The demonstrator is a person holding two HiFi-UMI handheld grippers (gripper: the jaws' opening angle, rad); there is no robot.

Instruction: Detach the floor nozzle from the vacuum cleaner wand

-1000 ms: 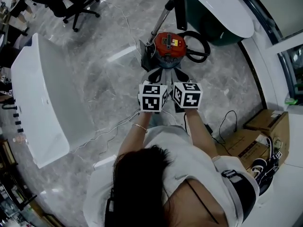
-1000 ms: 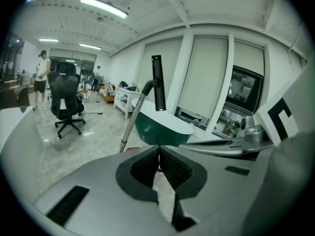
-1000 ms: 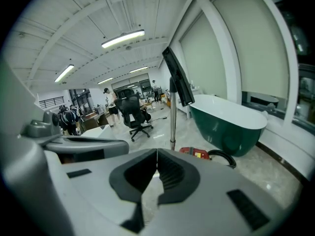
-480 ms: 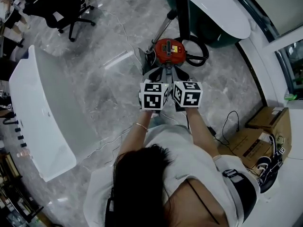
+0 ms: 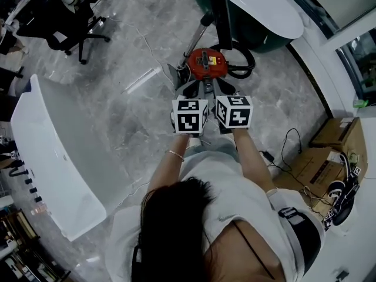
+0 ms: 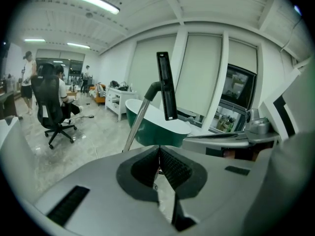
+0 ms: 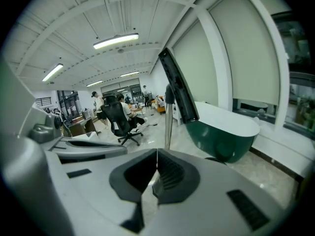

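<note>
right claw (image 7: pixel 156 154) closed; floor nozzle (image 7: pixel 178 88) black, upended.

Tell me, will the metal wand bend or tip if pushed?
The wand looks like a rigid metal tube, so it probably will not bend. Leaning, with the floor nozzle at its top, it may tip easily.

The grey marble floor (image 5: pixel 123 104) carries a red canister vacuum cleaner (image 5: pixel 207 62), with its black hose (image 5: pixel 245 69) looped beside it. A green-and-white bathtub (image 5: pixel 258 37) stands just behind it, a black office chair (image 5: pixel 70 34) stands well off to the left, and 2 cardboard boxes (image 5: pixel 338 143) sit at the right.
</note>
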